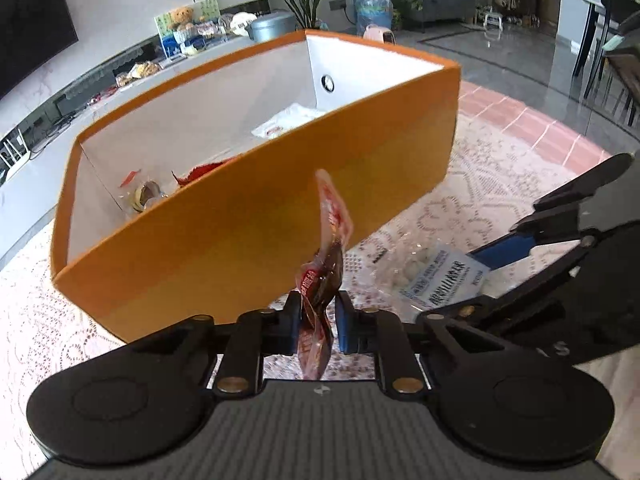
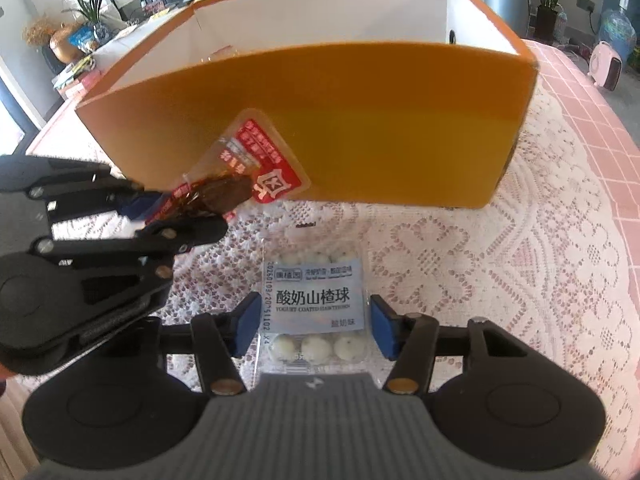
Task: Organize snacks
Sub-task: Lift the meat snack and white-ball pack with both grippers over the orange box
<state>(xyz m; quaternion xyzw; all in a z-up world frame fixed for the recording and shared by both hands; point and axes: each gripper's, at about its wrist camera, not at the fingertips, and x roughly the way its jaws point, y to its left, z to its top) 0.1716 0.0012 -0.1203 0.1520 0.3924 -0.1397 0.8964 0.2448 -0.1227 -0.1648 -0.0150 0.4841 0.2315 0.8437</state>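
Through my left wrist camera, my left gripper (image 1: 319, 322) pinched a red snack packet (image 1: 329, 248) between its blue pads; the packet stood up from the jaws, with its upper end in front of the near wall of the orange box (image 1: 256, 216). The box stood on a lace tablecloth (image 1: 472, 176), and inside it I could see a white packet (image 1: 286, 122) toward the far end and a red wrapper (image 1: 202, 172) beside a clear-wrapped snack (image 1: 144, 196) toward the near end. Off to the right lay a clear pack of yogurt-coated hawthorn balls (image 1: 436, 276) on the cloth, with my right gripper (image 1: 540, 240) reaching in around it.

Through my right wrist camera, my right gripper (image 2: 314, 326) stood with its jaws spread on either side of the hawthorn pack (image 2: 314, 304). The pack lay flat on the tablecloth (image 2: 500, 264) between the blue pads; the left pad sat at the pack's edge and the right pad stood just clear of it, so nothing was gripped. My left gripper (image 2: 188, 210) came in from the left, clamped on the red packet (image 2: 256, 164), which was held up against the orange box's (image 2: 380, 120) near wall, just beside the pack.
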